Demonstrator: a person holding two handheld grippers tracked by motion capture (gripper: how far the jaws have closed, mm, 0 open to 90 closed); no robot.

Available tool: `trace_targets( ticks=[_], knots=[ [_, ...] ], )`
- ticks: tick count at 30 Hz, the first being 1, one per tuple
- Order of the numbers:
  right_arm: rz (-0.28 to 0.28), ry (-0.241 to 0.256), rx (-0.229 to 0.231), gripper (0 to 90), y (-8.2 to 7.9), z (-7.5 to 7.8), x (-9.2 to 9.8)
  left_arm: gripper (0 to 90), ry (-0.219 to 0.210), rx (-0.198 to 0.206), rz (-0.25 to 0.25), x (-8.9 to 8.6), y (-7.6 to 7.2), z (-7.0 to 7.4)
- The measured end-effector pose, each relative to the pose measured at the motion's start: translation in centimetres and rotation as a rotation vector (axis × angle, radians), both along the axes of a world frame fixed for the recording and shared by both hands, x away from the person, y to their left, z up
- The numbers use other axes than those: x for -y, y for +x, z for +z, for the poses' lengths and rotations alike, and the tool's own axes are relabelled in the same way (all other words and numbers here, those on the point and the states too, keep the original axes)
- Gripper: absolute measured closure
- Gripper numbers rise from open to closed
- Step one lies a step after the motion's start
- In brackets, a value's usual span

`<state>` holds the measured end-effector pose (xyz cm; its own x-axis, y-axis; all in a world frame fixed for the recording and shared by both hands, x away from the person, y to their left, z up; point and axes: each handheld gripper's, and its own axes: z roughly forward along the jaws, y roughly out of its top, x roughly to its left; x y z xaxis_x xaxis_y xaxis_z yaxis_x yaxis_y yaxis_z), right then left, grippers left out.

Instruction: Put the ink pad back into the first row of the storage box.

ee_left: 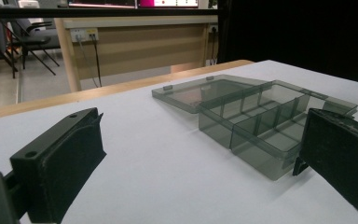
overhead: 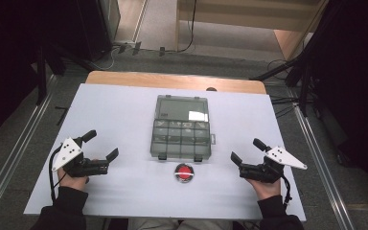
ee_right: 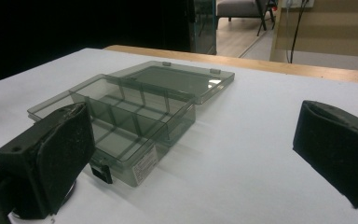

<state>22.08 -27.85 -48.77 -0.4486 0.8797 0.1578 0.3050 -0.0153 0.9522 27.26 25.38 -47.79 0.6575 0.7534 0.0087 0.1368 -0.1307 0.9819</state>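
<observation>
A smoky transparent compartment box (overhead: 181, 136) lies open in the middle of the white table (overhead: 124, 120), its lid (overhead: 181, 108) folded flat toward the far side. Several divided compartments show in the box (ee_left: 261, 128) and look empty in the right gripper view of the box (ee_right: 121, 116). A small red and silver round object (overhead: 185, 173) sits just in front of the box. My left gripper (overhead: 100, 146) rests open at the left of the box, nothing between its jaws. My right gripper (overhead: 247, 149) rests open at the right, also holding nothing.
The table's wooden far edge (overhead: 172, 80) borders a floor with cables. Dark stands (overhead: 306, 72) flank the table on both sides. Bare white surface lies between each gripper and the box.
</observation>
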Motion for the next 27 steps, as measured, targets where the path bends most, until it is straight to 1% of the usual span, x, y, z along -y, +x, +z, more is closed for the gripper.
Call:
trace_targets(
  ticks=[6,9,10,15,22,24,25,27],
  knots=[
    [0.003,-0.005,-0.006,0.0,-0.05,-0.01,-0.03,0.0,0.003,-0.006,-0.015,0.18,-0.17,0.01],
    [0.011,-0.004,-0.004,0.0,-0.08,0.02,-0.06,0.0,0.000,-0.005,-0.013,0.26,-0.31,0.05],
    [0.020,0.007,-0.002,0.0,-0.12,0.03,-0.07,0.0,-0.001,-0.002,-0.016,0.27,-0.37,0.09],
    [0.030,0.009,-0.002,0.0,-0.16,0.05,-0.17,0.0,-0.004,-0.003,-0.008,0.23,-0.41,0.11],
    [0.047,0.005,-0.012,0.0,-0.19,0.02,-0.42,0.0,-0.001,-0.006,-0.015,0.25,-0.41,0.10],
    [0.057,0.005,-0.020,0.0,-0.18,-0.01,-0.52,0.0,-0.015,-0.006,-0.028,0.25,-0.43,0.12],
    [0.066,0.003,-0.028,0.0,-0.17,-0.06,-0.64,0.0,-0.016,-0.006,-0.030,0.27,-0.43,0.12],
    [0.071,0.000,-0.028,0.0,-0.15,-0.09,-0.72,0.0,-0.011,-0.008,-0.034,0.32,-0.43,0.10]
  ],
)
